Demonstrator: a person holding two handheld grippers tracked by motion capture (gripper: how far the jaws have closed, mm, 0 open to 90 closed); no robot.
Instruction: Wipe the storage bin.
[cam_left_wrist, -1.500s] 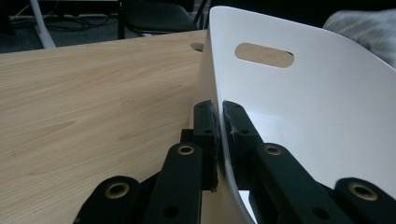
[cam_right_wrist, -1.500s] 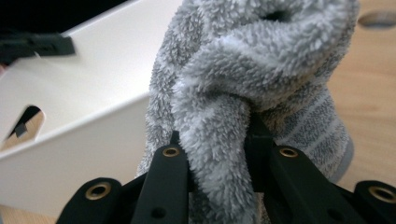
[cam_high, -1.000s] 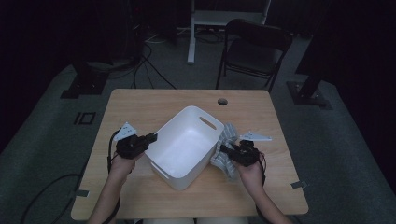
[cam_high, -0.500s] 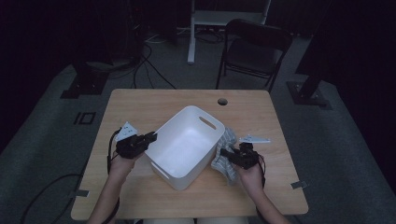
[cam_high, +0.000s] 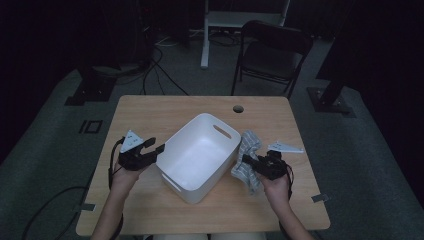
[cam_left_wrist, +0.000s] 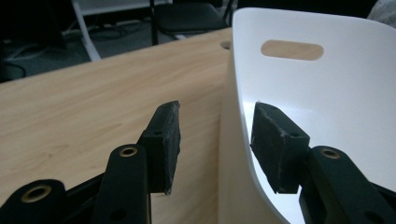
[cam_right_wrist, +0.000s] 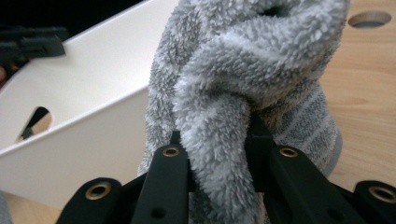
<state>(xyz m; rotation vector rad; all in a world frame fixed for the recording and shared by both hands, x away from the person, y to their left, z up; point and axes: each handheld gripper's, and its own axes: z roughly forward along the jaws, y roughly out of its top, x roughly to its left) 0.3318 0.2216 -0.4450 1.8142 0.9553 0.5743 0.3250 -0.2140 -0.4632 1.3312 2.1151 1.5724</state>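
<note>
Your right gripper is pinching a grey towel just beside the white bin, near the counter's right edge. Your left gripper has just been opening, its pads straddling the bin's left wall without pressing. The towel is not yet going into the empty bin.

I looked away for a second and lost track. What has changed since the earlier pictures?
The left gripper has just opened its jaws and let go of the white bin wall, which stands between the pads untouched. The right gripper stays clamped on the grey towel. Bin and table are unmoved.
</note>
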